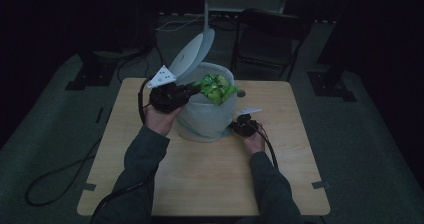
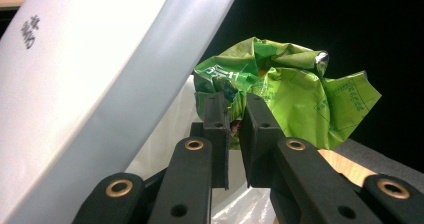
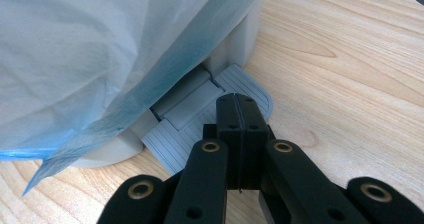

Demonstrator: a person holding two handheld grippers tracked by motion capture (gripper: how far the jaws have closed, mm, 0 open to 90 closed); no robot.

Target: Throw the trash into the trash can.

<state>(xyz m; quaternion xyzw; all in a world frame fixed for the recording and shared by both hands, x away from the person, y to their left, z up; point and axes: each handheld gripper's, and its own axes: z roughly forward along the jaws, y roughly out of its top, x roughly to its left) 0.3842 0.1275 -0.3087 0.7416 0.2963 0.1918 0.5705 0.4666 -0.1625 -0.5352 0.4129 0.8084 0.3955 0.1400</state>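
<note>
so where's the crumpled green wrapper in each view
high view: the green wrapper sits upper centre, over the open top of the bin, at the tip of the left hand-held gripper.
left gripper view: the wrapper fills centre to right, pinched between the two black jaws.
right gripper view: not in it.
shared landmark: the white bin liner, at the lower edge in the left gripper view and upper left in the right gripper view.

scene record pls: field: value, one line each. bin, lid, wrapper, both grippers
bin: small pedal bin with a pale liner, standing on the wooden table
lid: lid raised, tilted back
wrapper: crumpled green wrapper above the bin's opening
left gripper: left gripper shut on the wrapper's edge
right gripper: right gripper shut, nothing between the jaws, tips on the bin's pedal
</note>
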